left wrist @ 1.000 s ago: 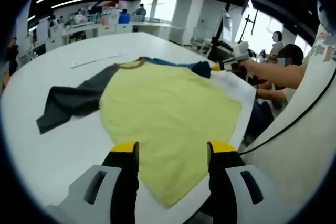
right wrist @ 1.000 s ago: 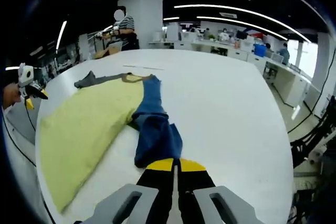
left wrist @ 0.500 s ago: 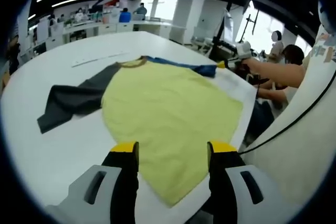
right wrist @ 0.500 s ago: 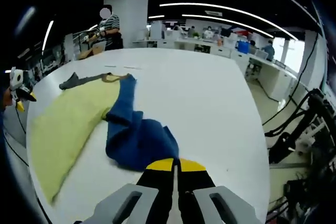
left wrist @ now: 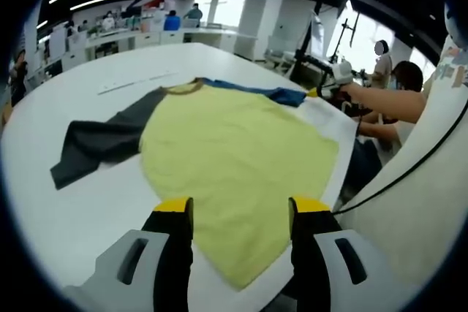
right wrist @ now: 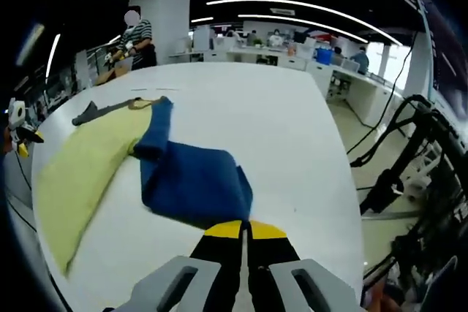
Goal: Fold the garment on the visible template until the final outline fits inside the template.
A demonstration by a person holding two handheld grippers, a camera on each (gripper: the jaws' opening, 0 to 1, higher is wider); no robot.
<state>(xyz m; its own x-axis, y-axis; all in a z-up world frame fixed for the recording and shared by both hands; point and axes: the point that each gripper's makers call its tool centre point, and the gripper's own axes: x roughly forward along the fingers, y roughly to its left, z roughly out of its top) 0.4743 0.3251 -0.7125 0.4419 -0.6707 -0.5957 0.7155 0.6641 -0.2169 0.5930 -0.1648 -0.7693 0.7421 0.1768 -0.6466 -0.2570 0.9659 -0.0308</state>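
A raglan shirt lies flat on the white table [left wrist: 88, 202]. It has a yellow body [left wrist: 234, 151], a dark grey sleeve [left wrist: 99, 144] stretched out to the left and a blue sleeve [left wrist: 281, 95] at the far right. My left gripper [left wrist: 240, 208] hovers open over the yellow hem near the table's front edge, holding nothing. My right gripper [right wrist: 245, 229] is shut on the cuff end of the blue sleeve [right wrist: 194, 184], which spreads out wide from the yellow body [right wrist: 77, 169]. The right gripper [left wrist: 330, 78] also shows far off beyond the blue sleeve.
A pale strip [left wrist: 137, 82] lies on the table beyond the collar. A seated person [left wrist: 398, 100] is at the table's right side. Cables and black stands [right wrist: 409, 173] crowd the floor past the table edge. A standing person [right wrist: 135, 38] and desks are far behind.
My right gripper has drawn the blue sleeve outward, away from the yellow body, and the bunched sleeve has opened into a wide flat shape. The left gripper has stayed put.
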